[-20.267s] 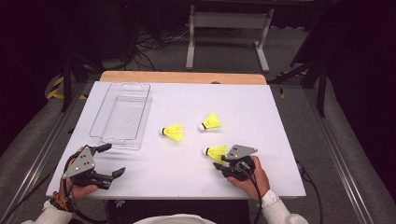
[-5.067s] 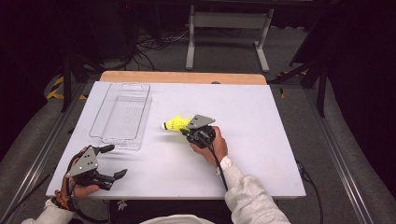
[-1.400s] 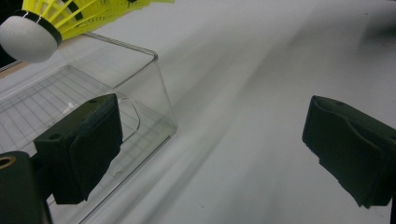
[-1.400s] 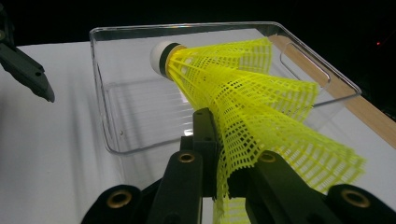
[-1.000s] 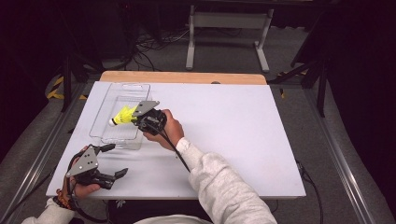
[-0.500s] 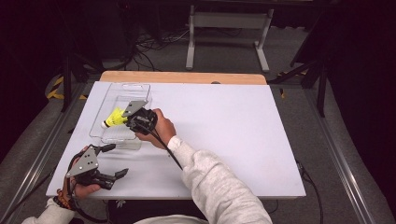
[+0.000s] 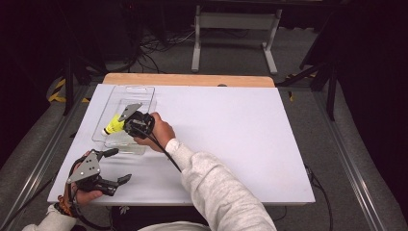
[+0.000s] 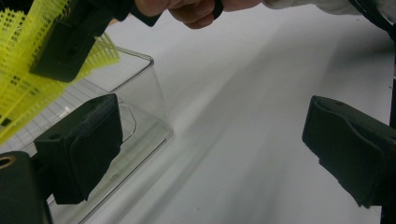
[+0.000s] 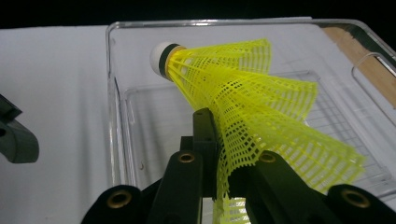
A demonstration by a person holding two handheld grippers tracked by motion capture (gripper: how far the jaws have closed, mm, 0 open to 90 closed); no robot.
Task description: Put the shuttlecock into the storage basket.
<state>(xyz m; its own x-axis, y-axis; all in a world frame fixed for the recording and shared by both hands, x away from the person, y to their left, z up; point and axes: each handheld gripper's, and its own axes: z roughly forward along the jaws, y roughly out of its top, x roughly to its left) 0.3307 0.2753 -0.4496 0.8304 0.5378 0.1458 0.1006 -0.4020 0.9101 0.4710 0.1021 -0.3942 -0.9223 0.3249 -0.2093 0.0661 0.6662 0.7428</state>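
Note:
A stack of nested yellow shuttlecocks (image 7: 113,126) hangs over the near part of the clear plastic tray (image 7: 130,88), cork end pointing left. My right gripper (image 7: 123,123) is shut on the mesh skirts. In the right gripper view the jaws (image 9: 224,154) pinch the yellow skirts (image 9: 252,98), with the white cork (image 9: 161,58) above the tray's wall (image 9: 112,93). My left gripper (image 7: 118,166) rests open near the table's front left corner, nothing between its jaws. In its own view the left gripper (image 8: 215,149) faces the tray's corner (image 8: 147,100), and the shuttlecocks (image 8: 21,93) hang at upper left.
The white table top (image 7: 240,130) stretches to the right of the tray, with a wooden strip (image 7: 187,80) along its far edge. A metal stand (image 7: 235,24) and cables lie on the floor beyond. My right forearm crosses the table's front middle.
My right gripper has carried the shuttlecocks leftward, from the tray's right side to over its near part. The left gripper has stayed put.

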